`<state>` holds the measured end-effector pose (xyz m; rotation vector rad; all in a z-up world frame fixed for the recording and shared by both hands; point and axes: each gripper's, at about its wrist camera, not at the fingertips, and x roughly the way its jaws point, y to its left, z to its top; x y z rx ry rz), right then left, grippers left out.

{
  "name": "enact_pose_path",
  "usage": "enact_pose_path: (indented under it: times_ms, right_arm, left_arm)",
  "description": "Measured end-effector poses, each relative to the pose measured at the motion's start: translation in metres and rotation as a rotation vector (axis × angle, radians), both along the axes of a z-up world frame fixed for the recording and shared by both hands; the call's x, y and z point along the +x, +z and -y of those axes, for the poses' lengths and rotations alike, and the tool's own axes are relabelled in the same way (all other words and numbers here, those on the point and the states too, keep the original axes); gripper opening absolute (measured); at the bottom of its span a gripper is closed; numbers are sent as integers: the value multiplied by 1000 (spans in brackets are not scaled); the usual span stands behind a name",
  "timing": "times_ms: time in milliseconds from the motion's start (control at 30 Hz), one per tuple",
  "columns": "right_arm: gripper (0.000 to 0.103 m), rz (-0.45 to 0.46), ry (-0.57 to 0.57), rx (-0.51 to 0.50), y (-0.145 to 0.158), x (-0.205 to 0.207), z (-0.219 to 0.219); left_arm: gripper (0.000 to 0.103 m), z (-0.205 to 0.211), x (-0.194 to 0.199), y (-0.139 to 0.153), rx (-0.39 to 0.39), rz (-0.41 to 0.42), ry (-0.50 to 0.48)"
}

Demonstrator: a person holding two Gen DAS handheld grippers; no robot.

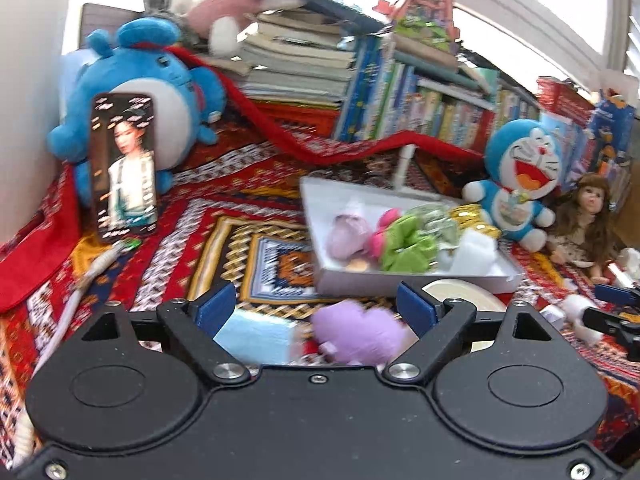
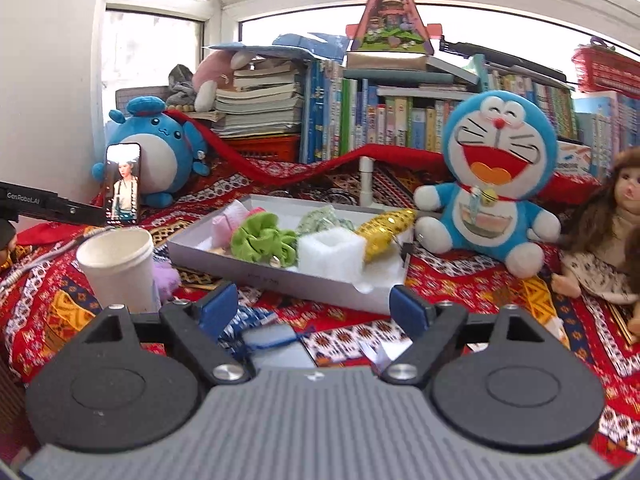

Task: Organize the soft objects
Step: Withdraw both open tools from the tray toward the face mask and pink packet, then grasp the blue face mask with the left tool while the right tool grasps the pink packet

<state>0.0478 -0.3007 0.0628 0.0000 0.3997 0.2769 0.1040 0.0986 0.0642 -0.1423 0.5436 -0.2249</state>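
Scrunchies, among them a green scrunchie (image 2: 262, 240), lie in the white tray (image 2: 280, 280) on the patterned cloth (image 2: 460, 280), near a white foam block (image 2: 330, 254). Left tongs (image 1: 316, 308) stand wide over a blurred purple soft piece (image 1: 356, 334). Right tongs (image 2: 314, 306) stand wide, holding nothing, just near of the tray. A white cup (image 2: 118, 266) stands left of the tray.

Phone (image 2: 123, 184) leans on the blue plush; books (image 2: 400, 120) stacked behind, white cup (image 2: 116, 268) out front.

cup (image 2: 116, 268) left — tray (image 2: 280, 276) ahead, cloth (image 2: 460, 292) open
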Motion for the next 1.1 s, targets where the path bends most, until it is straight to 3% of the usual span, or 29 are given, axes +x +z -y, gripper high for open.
enact_pose_path:
  times_ms: [367, 700, 1100]
  right_arm:
    - [94, -28, -16, -20, -30, -21, 12]
    - [96, -78, 10, -78, -47, -21, 5]
    - [92, -108, -11, -63, -59, -15, 9]
  left_arm:
    - [88, -14, 6, -41, 98, -56, 88]
    - [94, -10, 20, -58, 114, -89, 82]
    - [98, -6, 30, -68, 160, -100, 74]
